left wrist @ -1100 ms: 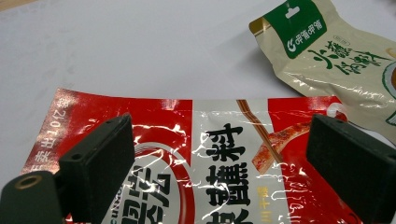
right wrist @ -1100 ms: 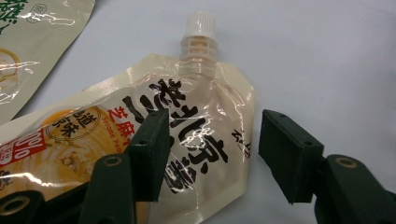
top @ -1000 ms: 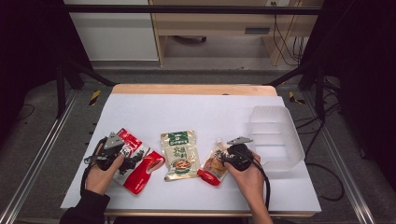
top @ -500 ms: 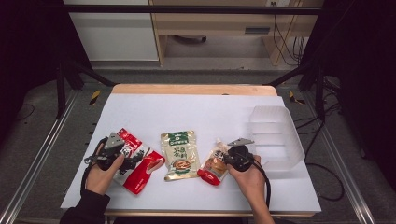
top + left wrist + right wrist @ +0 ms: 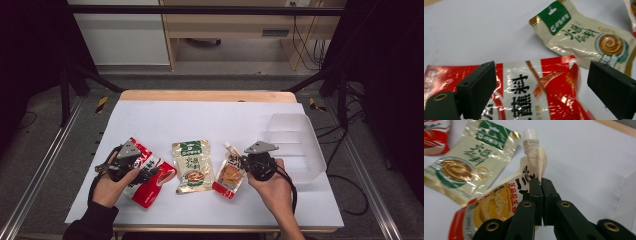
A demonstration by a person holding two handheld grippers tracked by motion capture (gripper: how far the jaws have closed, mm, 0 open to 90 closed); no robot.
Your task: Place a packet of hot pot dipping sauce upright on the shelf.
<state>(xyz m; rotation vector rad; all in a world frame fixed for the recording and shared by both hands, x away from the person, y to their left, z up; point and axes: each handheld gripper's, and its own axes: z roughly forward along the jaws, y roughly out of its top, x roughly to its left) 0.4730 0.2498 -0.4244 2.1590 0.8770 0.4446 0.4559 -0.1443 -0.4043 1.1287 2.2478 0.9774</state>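
Three sauce packs are on the table, and the one in play is the spouted pouch (image 5: 499, 202). The right gripper (image 5: 540, 181) has just been closing, and its jaws are now pressed together on the pouch's thin upper edge, just under the white cap (image 5: 530, 133). The cap sticks up straight beyond the jaw tips, and the body of the pouch trails off to one side of the jaws toward the beige pack (image 5: 471, 160).

From above, the right gripper (image 5: 248, 161) sits at the pouch (image 5: 229, 174), with the clear bin (image 5: 310, 150) just behind it, so my guess is that's where it's headed.

Tips for this step, as I see it: the pinch is on a narrow flap near the neck, so the heavy end will want to swing. I'd lift slowly and straight, let the bottom peel off the table, then carry it over without jerking. If the flap starts sliding between the pads, set it down and regrip lower on the body.

The left gripper (image 5: 541, 92) has its jaws spread wide, with the red pack (image 5: 529, 95) lying between and below them, not pinched. I'd keep it parked there so the red pack doesn't get dragged while the right side does its thing.
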